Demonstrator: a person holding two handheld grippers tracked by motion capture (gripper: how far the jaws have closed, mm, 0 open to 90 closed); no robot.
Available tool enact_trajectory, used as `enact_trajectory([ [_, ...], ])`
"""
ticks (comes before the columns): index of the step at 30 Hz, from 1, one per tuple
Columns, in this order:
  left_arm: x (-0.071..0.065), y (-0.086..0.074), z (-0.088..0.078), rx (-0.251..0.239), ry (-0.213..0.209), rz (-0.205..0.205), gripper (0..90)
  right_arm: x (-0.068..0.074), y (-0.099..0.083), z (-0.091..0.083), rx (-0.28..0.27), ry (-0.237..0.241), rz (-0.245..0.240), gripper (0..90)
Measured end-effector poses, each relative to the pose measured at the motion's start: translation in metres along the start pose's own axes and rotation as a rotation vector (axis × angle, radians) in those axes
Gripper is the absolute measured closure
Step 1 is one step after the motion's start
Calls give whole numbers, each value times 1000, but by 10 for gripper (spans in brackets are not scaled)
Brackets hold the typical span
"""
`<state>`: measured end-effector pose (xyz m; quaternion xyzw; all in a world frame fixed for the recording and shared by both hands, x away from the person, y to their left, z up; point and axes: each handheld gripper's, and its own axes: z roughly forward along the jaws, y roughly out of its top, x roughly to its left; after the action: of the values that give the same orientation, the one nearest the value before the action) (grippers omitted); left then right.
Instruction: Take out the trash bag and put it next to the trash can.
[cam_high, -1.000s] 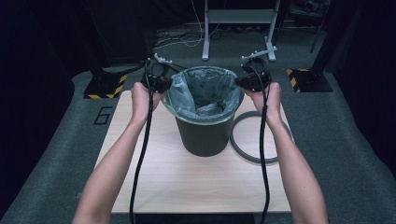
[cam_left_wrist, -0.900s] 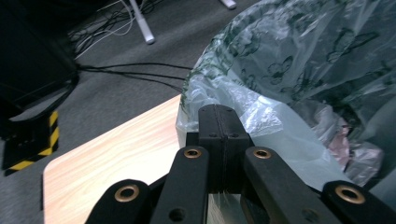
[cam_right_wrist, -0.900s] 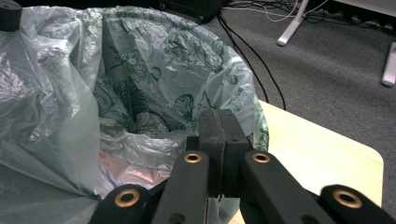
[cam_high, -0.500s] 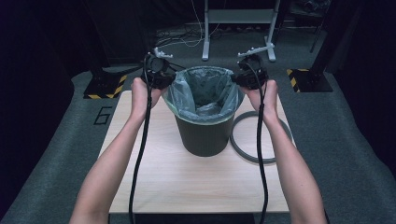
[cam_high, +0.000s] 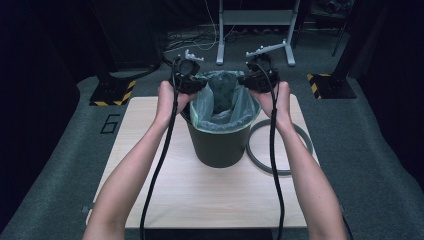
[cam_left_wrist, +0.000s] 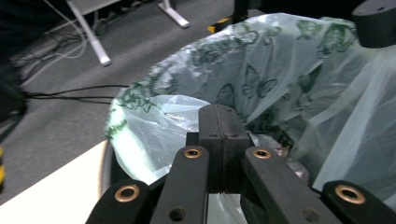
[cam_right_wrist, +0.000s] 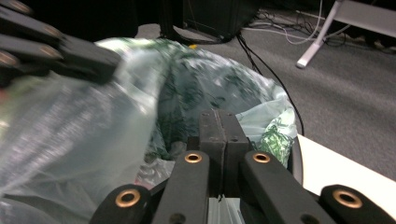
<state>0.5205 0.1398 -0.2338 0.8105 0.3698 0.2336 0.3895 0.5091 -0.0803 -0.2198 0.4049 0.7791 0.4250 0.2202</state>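
Bag (cam_high: 222, 102) lines the bin (cam_high: 220, 145) mid-bench (cam_high: 150, 195), its rim drawn up at 2 sides. Left gripper (cam_high: 192, 85) and right gripper (cam_high: 252, 82) each have jaws clamped tight on the plastic. Ring (cam_high: 280, 150) lies beside the bin.

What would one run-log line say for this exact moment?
left hand-held gripper: shut on bag liner | right hand-held gripper: shut on bag liner | bin: upright on table | ring: beside bin

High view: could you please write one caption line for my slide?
Two hand-held grippers, left gripper and right gripper, pinch opposite edges of the butterfly-print bag lining the dark bin.
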Motion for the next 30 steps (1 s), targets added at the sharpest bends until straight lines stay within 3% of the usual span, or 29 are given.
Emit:
enact_trajectory([
  [5, -3, -1, 11, -1, -74, -33, 899, 6, 4, 4, 1, 42, 6, 900],
  [9, -6, -1, 15, 11, -70, -15, 899, 10, 3, 12, 44, 38, -13, 899],
  [11, -4, -2, 13, 8, -69, -18, 898, 8, 2, 8, 47, -5, -31, 767],
  [13, -2, -3, 11, 6, -66, -18, 897, 3, 0, 4, 57, -17, -25, 664],
  [14, -1, -3, 9, 6, -67, -20, 880, 1, -1, 1, 68, -57, -25, 595],
  [15, 0, -3, 8, 11, -70, -17, 864, -2, -2, -1, 72, -70, -30, 579],
  [18, 5, -4, 2, 14, -66, -16, 726, -12, -7, -8, 79, -93, 13, 431],
  [20, 8, -4, -2, 11, -34, -35, 549, -20, -10, -10, 87, -87, 46, 363],
  [23, 13, -5, -7, 18, -9, -47, 399, -25, -16, -9, 111, -71, 86, 288],
  [26, 19, -9, -11, 34, -15, -73, 243, -28, -23, -4, 142, -60, 96, 254],
  [29, 22, -14, -11, 56, -31, -92, 190, -30, -28, -1, 165, -36, 107, 281],
  [30, 23, -16, -9, 66, -44, -95, 189, -30, -30, 0, 171, -26, 102, 332],
])
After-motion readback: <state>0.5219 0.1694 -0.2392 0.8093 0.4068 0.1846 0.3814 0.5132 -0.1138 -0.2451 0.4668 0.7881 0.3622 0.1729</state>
